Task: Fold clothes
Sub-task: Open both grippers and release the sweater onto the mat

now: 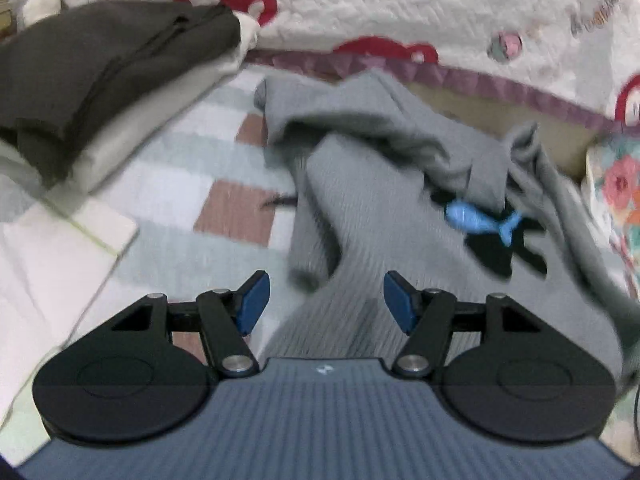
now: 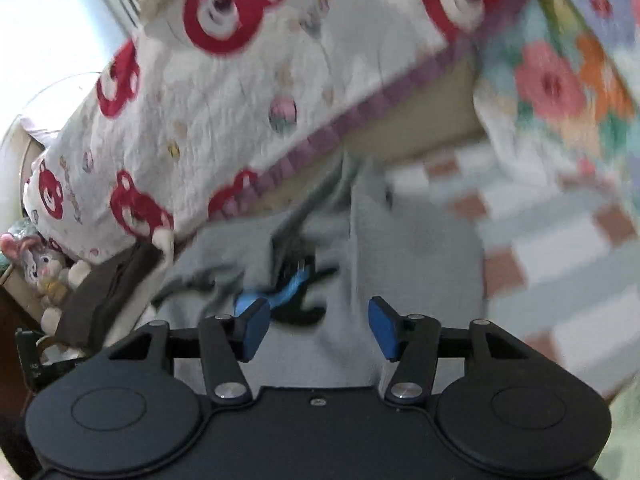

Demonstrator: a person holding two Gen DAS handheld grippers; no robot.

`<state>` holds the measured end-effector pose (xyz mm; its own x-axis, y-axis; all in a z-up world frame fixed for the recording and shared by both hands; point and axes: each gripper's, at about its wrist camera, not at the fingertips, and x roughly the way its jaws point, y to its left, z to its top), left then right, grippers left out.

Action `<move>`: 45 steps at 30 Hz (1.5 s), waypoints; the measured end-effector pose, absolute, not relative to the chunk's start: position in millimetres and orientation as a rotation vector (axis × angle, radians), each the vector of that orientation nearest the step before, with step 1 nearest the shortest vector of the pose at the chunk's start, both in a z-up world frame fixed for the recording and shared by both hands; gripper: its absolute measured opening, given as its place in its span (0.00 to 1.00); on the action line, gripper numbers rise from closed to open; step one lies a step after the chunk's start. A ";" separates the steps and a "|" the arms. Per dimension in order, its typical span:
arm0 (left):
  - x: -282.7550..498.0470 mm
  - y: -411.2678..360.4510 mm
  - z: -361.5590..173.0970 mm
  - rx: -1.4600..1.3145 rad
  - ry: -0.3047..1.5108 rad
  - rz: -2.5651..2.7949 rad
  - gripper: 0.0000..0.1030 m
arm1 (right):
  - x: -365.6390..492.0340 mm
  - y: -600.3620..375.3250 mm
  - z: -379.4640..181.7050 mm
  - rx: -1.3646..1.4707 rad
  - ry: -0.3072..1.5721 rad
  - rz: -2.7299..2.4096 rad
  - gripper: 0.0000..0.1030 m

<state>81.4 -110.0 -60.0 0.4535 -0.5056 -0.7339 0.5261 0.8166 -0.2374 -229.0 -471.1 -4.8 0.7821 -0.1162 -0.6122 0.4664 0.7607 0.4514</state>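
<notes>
A crumpled grey ribbed garment (image 1: pixel 360 200) with a blue fish and black print (image 1: pixel 476 218) lies on the checked bed cover (image 1: pixel 168 196). My left gripper (image 1: pixel 326 300) hovers open over its near part, nothing between the blue pads (image 1: pixel 252 304). In the right wrist view the same grey garment (image 2: pixel 412 256) spreads below my right gripper (image 2: pixel 318 326), which is open too, with the blue fish print (image 2: pixel 288 288) just beyond its left pad. Both views are blurred.
A folded stack with a dark brown garment (image 1: pixel 100 72) on top sits at the left. A white quilt with red bears (image 1: pixel 400 8) rises behind, a floral blanket (image 2: pixel 560 80) to the right, plush toys (image 2: pixel 44 276) at the far left.
</notes>
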 end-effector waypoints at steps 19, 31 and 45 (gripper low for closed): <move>69.0 -127.7 -74.3 0.138 0.920 -0.721 0.63 | -224.0 -466.4 -65.4 0.511 0.807 -0.680 0.68; 72.9 -122.8 -74.4 0.079 0.899 -0.731 0.63 | -213.7 -485.1 -52.0 0.270 0.802 -0.532 0.12; 73.3 -129.1 -76.0 0.102 0.898 -0.728 0.63 | -268.2 -576.9 38.5 0.179 0.527 -0.908 0.63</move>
<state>73.3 -129.1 -76.0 0.4033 -0.5344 -0.7428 0.6159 0.7589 -0.2115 -268.2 -576.9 38.5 0.4989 -0.7030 -0.5068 0.7888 0.6106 -0.0704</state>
